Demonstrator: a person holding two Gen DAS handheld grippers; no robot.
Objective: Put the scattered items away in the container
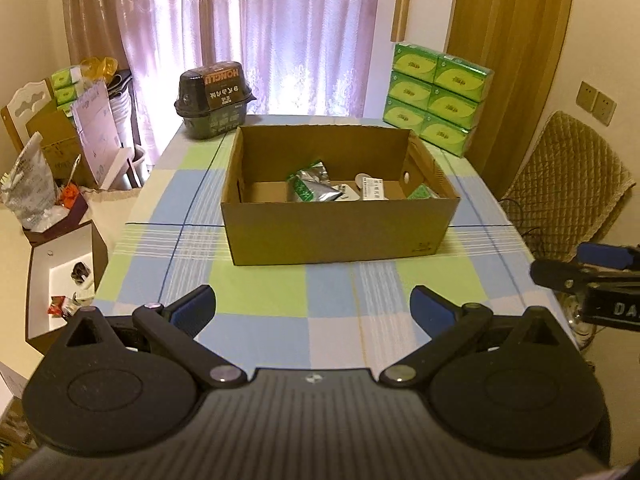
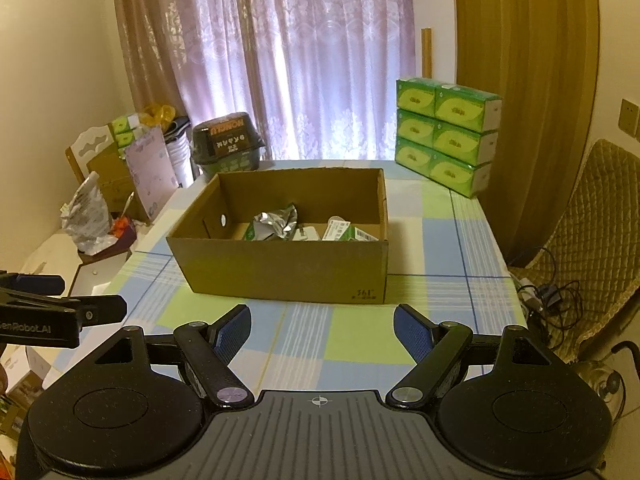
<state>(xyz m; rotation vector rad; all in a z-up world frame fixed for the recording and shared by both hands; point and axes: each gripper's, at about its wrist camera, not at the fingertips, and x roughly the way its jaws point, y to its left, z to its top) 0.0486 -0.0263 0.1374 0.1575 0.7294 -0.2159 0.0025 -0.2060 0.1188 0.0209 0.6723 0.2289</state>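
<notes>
An open cardboard box (image 1: 336, 232) (image 2: 288, 272) stands in the middle of the checked tablecloth. Inside lie a silver and green foil pouch (image 1: 310, 186) (image 2: 276, 226), a white packet (image 1: 372, 190) and a green and white small box (image 2: 340, 232). My left gripper (image 1: 314, 306) hovers open over the near part of the table, nothing between its blue pads. My right gripper (image 2: 322, 330) is also open and empty, a little short of the box's front wall. Each gripper shows at the edge of the other's view.
Stacked green tissue packs (image 1: 436, 98) (image 2: 448, 138) stand at the table's far right, a dark packaged tub (image 1: 214, 98) (image 2: 228, 146) at the far left. Cluttered boxes and bags (image 1: 52, 184) crowd the left side; a padded chair (image 2: 588, 240) with cables is on the right.
</notes>
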